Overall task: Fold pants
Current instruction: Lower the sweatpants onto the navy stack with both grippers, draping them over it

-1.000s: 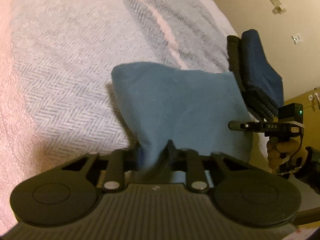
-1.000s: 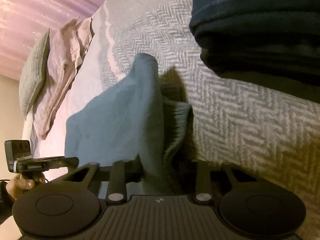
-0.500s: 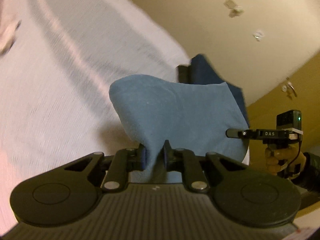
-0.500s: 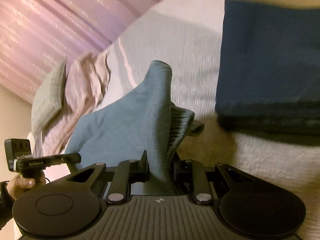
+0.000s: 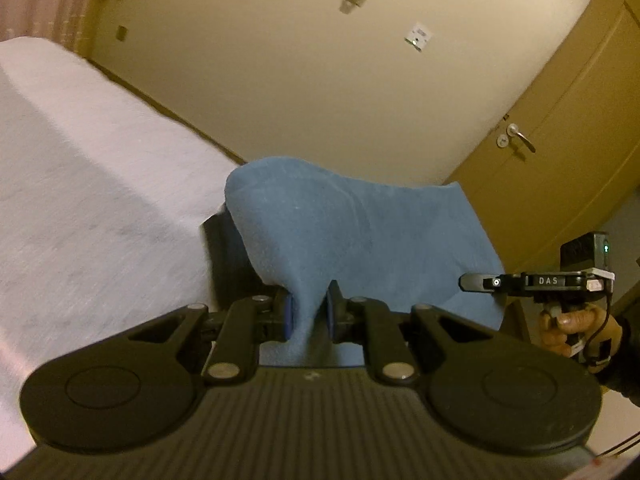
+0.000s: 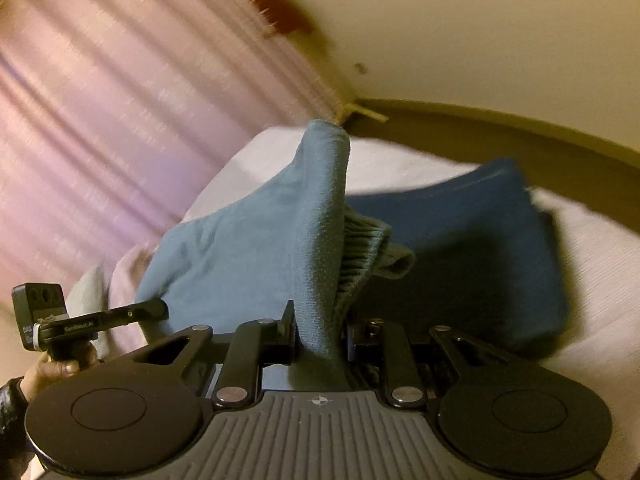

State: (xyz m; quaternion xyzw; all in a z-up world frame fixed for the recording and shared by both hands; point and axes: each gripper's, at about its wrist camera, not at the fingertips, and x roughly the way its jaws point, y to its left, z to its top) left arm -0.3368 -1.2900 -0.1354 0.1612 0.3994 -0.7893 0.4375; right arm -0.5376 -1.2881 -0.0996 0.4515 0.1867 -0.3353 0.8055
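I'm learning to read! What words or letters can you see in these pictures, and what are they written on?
"DAS" stands in white letters on the side of the right gripper, seen from the left wrist camera.
A small white print on the arm of the left gripper, seen from the right wrist camera, is too blurred to read for sure.
The wall plates carry no letters that can be read.
The blue pants show no label.

Folded blue pants (image 5: 360, 240), held aloft
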